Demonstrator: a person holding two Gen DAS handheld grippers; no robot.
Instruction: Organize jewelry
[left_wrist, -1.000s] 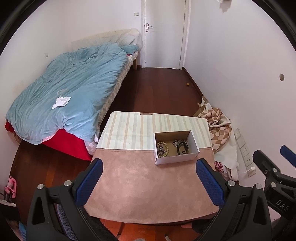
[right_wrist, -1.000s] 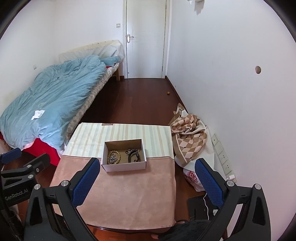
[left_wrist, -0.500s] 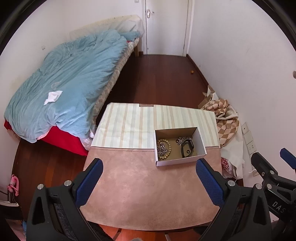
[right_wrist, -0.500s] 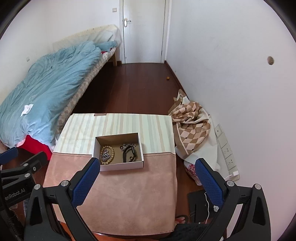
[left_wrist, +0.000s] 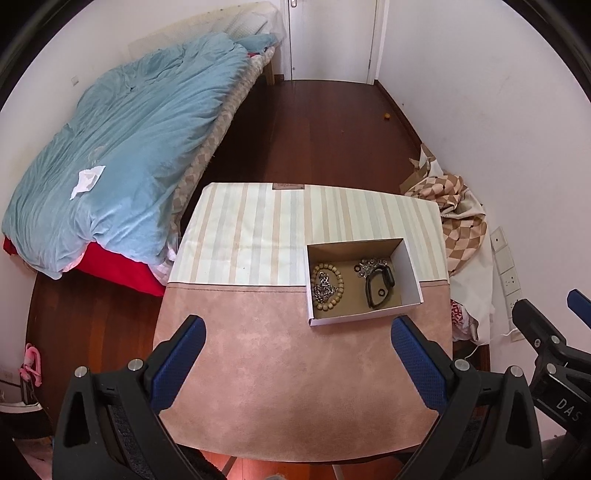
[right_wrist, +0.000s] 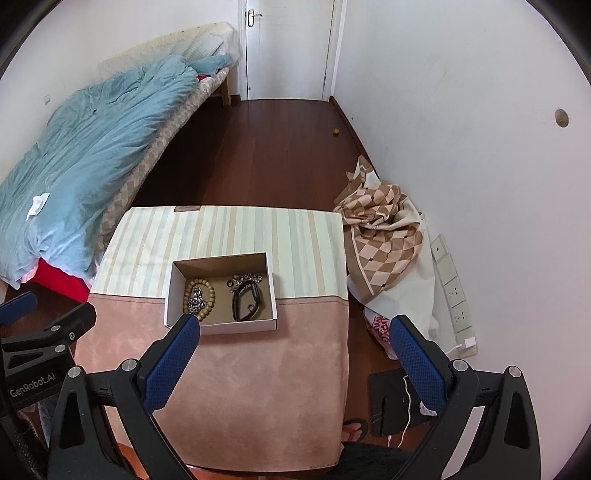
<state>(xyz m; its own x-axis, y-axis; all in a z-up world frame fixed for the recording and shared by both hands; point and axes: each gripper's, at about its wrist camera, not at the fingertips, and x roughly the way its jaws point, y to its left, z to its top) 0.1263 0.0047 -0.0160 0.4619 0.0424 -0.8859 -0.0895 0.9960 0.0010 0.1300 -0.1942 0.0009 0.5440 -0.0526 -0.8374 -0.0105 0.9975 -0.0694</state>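
Observation:
An open white cardboard box (left_wrist: 412, 267) (right_wrist: 170, 295) sits on the table near the seam of the pink and striped cloth. Inside lie a wooden bead bracelet (left_wrist: 338, 273) (right_wrist: 209, 291) with a silver chain (left_wrist: 324, 286) (right_wrist: 194, 301) on it, a black band (left_wrist: 378, 286) (right_wrist: 245, 301) and small silver pieces (left_wrist: 369, 264) (right_wrist: 245, 277). My left gripper (left_wrist: 297, 363) is open and empty, above the pink cloth, near side of the box. My right gripper (right_wrist: 293, 360) is open and empty, just short of the box's near edge.
The table (left_wrist: 280, 369) (right_wrist: 258, 387) carries a pink and striped cloth. A bed with a blue duvet (left_wrist: 122, 147) (right_wrist: 81, 147) stands left. A checked cloth pile (left_wrist: 454, 210) (right_wrist: 384, 229) and wall sockets (right_wrist: 452, 284) lie right. Dark wood floor leads to a white door (right_wrist: 288, 48).
Both grippers have moved forward and tilted down toward the table. The box and table now appear larger and nearer. Both stay open and empty.

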